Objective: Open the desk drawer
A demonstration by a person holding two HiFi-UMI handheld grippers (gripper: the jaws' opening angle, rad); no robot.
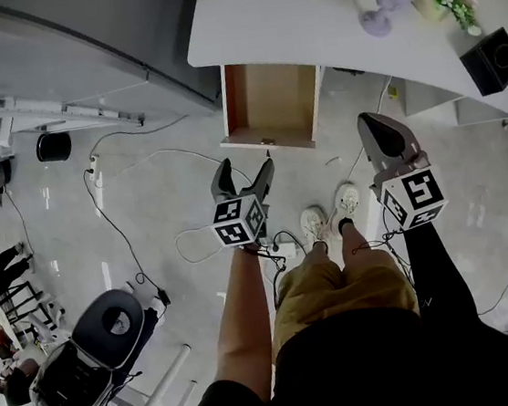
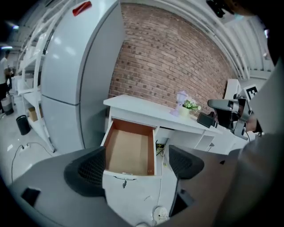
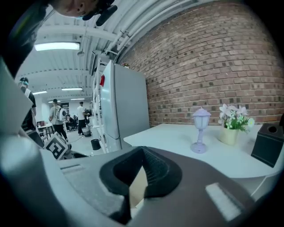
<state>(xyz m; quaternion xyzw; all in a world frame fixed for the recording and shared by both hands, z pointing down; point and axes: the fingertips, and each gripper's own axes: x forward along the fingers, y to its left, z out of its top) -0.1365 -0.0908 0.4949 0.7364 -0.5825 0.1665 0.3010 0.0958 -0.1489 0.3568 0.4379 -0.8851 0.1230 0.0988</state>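
left tongs (image 1: pixel 246 163) apart, right tongs (image 1: pixel 369 119) together; drawer (image 1: pixel 271 99) open, its rear unseen beneath desk (image 1: pixel 305 17)

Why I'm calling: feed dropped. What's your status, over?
Left hand-held gripper open, empty. Right hand-held gripper shut, empty. White wood-lined desk drawer pulled out, empty. Nothing blocking.
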